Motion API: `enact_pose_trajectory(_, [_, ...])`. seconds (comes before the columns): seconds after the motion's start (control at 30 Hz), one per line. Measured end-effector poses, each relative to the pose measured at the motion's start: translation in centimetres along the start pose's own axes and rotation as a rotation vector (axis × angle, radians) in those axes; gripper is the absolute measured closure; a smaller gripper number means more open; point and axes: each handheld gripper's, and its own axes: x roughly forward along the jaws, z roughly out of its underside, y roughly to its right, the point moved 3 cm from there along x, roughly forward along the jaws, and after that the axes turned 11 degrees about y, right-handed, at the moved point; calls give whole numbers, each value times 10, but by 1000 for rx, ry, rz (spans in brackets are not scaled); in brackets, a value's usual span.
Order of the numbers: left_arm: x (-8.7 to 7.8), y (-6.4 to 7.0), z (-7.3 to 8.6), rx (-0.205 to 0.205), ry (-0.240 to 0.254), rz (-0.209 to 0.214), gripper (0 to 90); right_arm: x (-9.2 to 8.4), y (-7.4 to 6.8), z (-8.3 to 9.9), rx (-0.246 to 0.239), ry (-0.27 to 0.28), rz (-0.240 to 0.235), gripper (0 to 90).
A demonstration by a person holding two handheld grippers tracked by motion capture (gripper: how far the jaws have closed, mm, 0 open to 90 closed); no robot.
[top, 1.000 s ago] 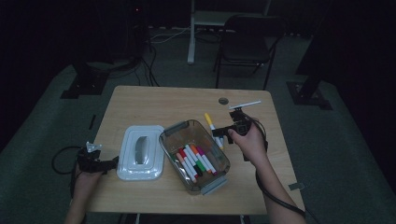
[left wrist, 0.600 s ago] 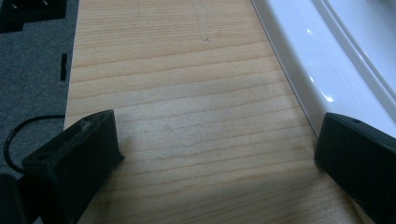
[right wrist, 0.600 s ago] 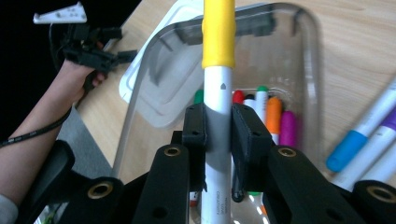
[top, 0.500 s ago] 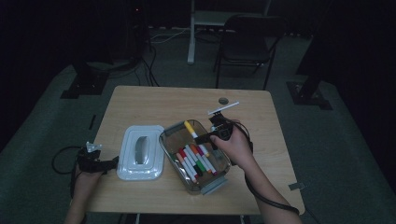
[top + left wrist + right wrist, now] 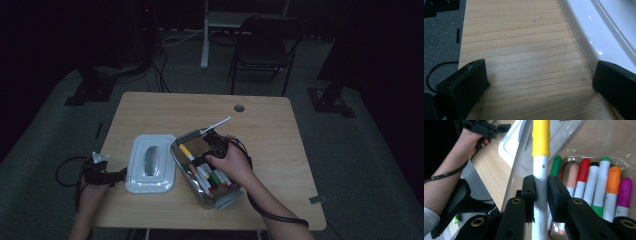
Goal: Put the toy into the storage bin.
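My right gripper point(image 5: 201, 159) is shut on a white marker with a yellow cap point(image 5: 186, 151) and holds it low over the left part of the clear box point(image 5: 223, 201). In the right gripper view the pads point(image 5: 529, 187) clamp the marker's white barrel point(image 5: 540, 173), and its yellow cap point(image 5: 540, 135) points away over the box's rim point(image 5: 518, 160). Several capped markers point(image 5: 599, 185) in green, red, orange and purple lie inside the box. My left gripper point(image 5: 111, 175) rests open at the table's left edge, beside the white lid point(image 5: 150, 162). Its jaws point(image 5: 539, 82) stand wide over bare wood.
The white lid point(image 5: 599, 32) lies flat just left of the box. The wooden table point(image 5: 280, 135) has a round cable hole point(image 5: 239, 107) near its back edge. A chair point(image 5: 260, 40) and stand legs sit on the dark floor behind.
My right hand has carried the yellow-capped marker leftward and slightly down, from the table beside the box to over the box's left side. The left hand has stayed put.
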Motion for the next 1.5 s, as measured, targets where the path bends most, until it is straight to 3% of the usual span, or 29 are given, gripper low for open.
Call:
enact_pose_trajectory(0.33, [0, 0, 0, 0, 2, -1, 4, 27, -2, 10, -1, -86, 11, 768])
enact_pose_trajectory(0.93, [0, 0, 0, -1, 1, 0, 4, 74, 18, 29, 12, -246, 125, 767])
enact_pose_trajectory(1.13, [0, 0, 0, -1, 0, 0, 4, 78, 17, 31, -3, -270, 153, 764])
enact_pose_trajectory(1.33, [0, 0, 0, -1, 1, 0, 4, 79, 18, 33, 1, -291, 143, 717])
enact_pose_trajectory(1.5, [0, 0, 0, -1, 1, 0, 4, 71, 20, 30, -8, -244, 130, 688])
